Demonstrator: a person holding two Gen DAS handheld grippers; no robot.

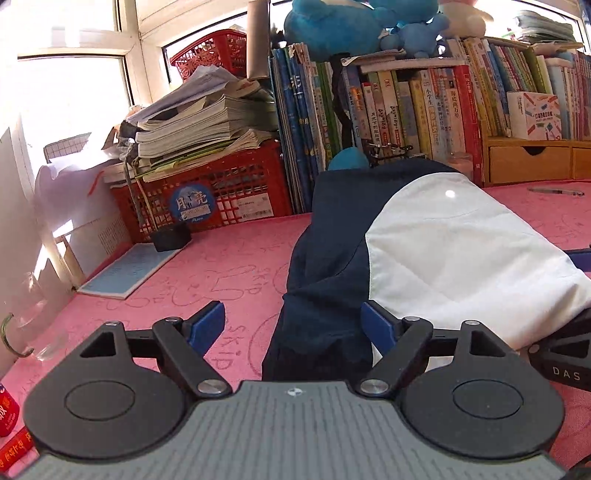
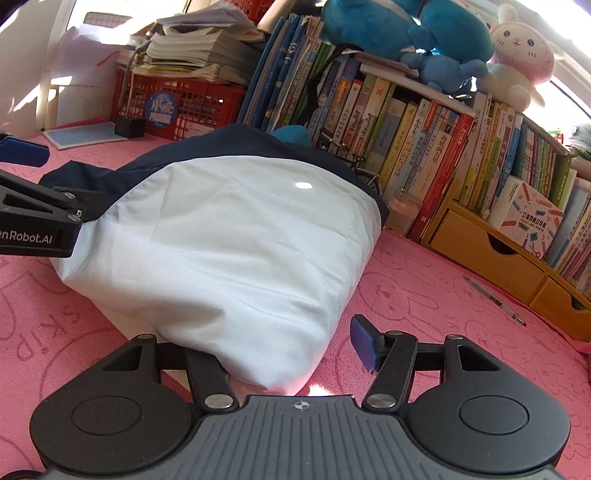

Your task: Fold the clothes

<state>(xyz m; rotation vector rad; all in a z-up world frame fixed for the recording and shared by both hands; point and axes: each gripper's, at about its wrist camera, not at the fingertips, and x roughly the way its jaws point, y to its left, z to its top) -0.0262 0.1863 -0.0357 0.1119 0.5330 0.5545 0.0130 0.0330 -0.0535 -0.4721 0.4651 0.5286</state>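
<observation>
Left gripper (image 1: 293, 326) spread astride the garment (image 1: 424, 258); right gripper (image 2: 295, 350) perhaps pinching it; books (image 2: 424, 140) crowd behind.

Black tool (image 1: 293, 323) (blue pads (image 1: 207, 325))

I count one navy-and-white folded garment (image 2: 229, 236) on my pink printed mat (image 2: 424, 295), two red plastic mesh crates (image 1: 221, 192), two blue plush toys (image 2: 388, 26), one pink-and-white plush bunny (image 2: 521, 55), one clear pen (image 2: 495, 299) and two black grippers with blue pads (image 1: 291, 325).
</observation>
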